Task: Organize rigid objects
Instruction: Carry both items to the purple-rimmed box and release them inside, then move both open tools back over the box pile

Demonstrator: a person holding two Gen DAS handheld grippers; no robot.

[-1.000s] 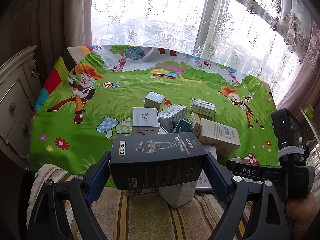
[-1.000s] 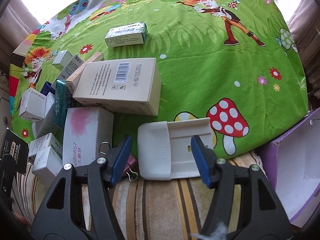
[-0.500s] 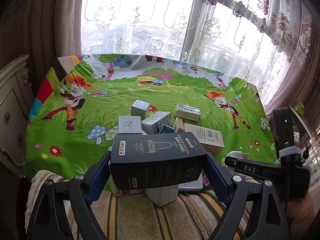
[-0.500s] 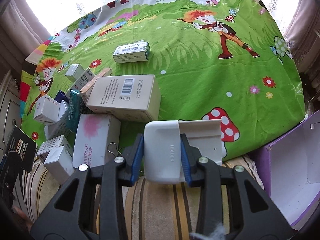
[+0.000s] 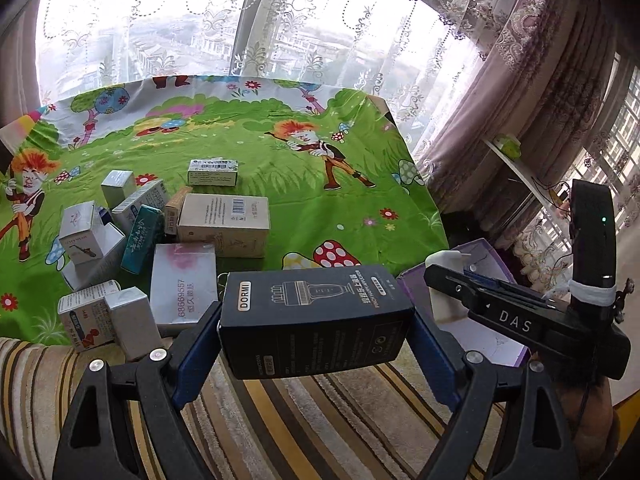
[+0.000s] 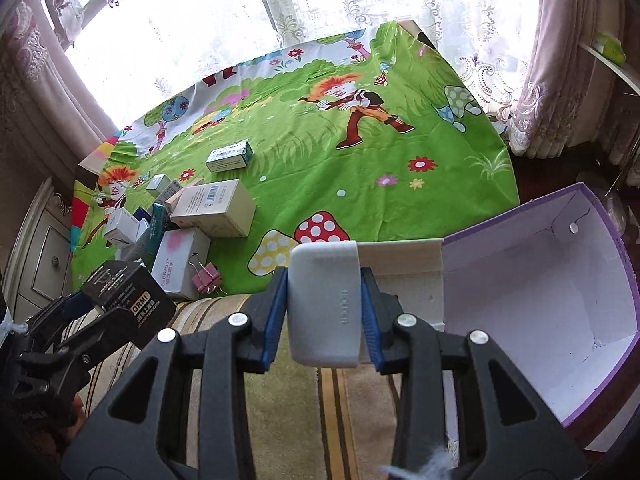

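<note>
So right now our right gripper (image 6: 323, 318) has its fingers (image 6: 274, 322) pinched on the narrow sides of a white plastic case (image 6: 324, 304), having just closed on it, and it hangs over the striped mat (image 6: 256, 420) right beside the open purple box (image 6: 540, 280). Our left gripper (image 5: 316, 324) pinches the black DORMI carton (image 5: 316, 320) across its short ends, also in the air at the near edge. The case looks stiff and smooth, so probably slippery; gripping its flat sides seems right. The carton is likely light cardboard that dents if squeezed hard. Further out, the other small boxes (image 5: 224, 220) sit piled on the cartoon green cloth (image 5: 360, 208) over the desk, a pink binder clip (image 6: 206, 278) nearby, lace curtains (image 5: 280, 40) and a bright window behind.
</note>
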